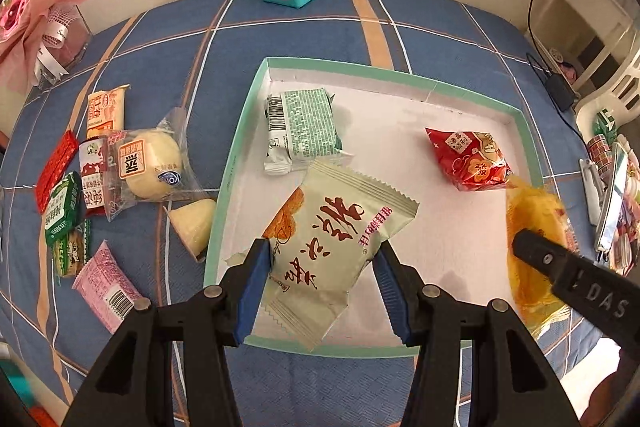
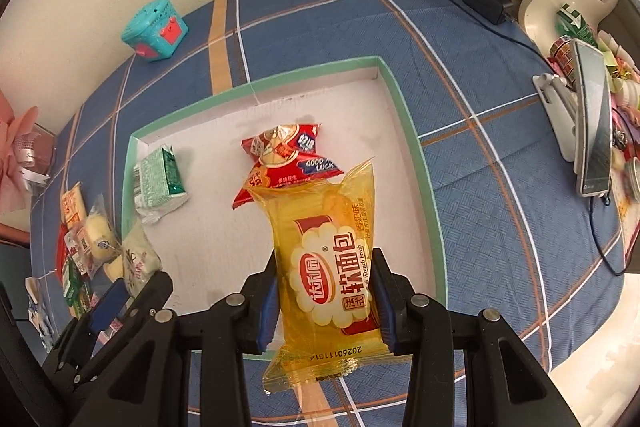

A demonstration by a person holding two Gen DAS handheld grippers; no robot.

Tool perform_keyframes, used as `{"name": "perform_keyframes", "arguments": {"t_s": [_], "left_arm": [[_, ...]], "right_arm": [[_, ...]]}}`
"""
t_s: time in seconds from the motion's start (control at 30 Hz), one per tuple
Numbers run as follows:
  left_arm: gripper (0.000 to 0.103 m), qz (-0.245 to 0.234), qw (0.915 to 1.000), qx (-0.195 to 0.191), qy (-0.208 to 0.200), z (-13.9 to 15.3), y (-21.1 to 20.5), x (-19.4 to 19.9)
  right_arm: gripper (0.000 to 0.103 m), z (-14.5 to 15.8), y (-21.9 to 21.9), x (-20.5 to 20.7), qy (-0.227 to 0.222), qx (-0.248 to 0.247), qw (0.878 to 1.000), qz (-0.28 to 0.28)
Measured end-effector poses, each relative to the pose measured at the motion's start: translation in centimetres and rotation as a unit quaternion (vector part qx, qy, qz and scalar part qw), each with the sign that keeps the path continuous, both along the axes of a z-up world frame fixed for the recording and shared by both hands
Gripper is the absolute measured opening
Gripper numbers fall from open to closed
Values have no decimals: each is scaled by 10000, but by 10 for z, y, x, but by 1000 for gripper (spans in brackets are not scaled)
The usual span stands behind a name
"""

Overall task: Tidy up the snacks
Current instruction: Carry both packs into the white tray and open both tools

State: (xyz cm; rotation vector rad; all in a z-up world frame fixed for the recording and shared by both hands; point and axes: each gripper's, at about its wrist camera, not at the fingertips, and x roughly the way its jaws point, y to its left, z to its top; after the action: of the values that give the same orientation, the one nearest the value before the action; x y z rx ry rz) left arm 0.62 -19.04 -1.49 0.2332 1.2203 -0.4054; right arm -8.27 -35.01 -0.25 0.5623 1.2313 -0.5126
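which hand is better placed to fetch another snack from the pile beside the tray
Left, probably. The loose snack pile lies off the tray's left edge, nearest the left gripper. It must first drop its pale green packet; the right gripper holds the yellow bread packet.

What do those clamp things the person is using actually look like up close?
Each is a black plastic tool with two angular fingers lined by blue ribbed pads. Round silver pivot pins join the linkage arms, which have triangular cut-outs. The left tool and right tool look identical. White raised lettering reading "DAS" shows on the right tool's side. No cables, sleeves or hands are visible.
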Motion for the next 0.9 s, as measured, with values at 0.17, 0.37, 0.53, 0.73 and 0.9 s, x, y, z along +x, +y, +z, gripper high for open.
{"name": "perform_keyframes", "arguments": {"t_s": [0.17, 0.37, 0.53, 0.73, 0.9], "left_arm": [[55, 77, 10000, -8, 52, -4, 7, 4], [55, 133, 9998, -74, 112, -6, 9, 8], [55, 119, 9998, -72, 116, -8, 8, 8], [58, 122, 9997, -134, 143, -7, 8, 8], [68, 192, 9996, -168, 137, -4, 11, 10]], "right_arm": [[43, -10, 3, 3, 168, 8, 9998, 50], [43, -17, 7, 7, 290, 11, 9995, 100], [43, -19, 8, 9, 348, -16, 9993, 106], [43, -23, 7, 14, 448, -4, 9990, 51], [54, -25, 6, 19, 528, -16, 9986, 0]]}}
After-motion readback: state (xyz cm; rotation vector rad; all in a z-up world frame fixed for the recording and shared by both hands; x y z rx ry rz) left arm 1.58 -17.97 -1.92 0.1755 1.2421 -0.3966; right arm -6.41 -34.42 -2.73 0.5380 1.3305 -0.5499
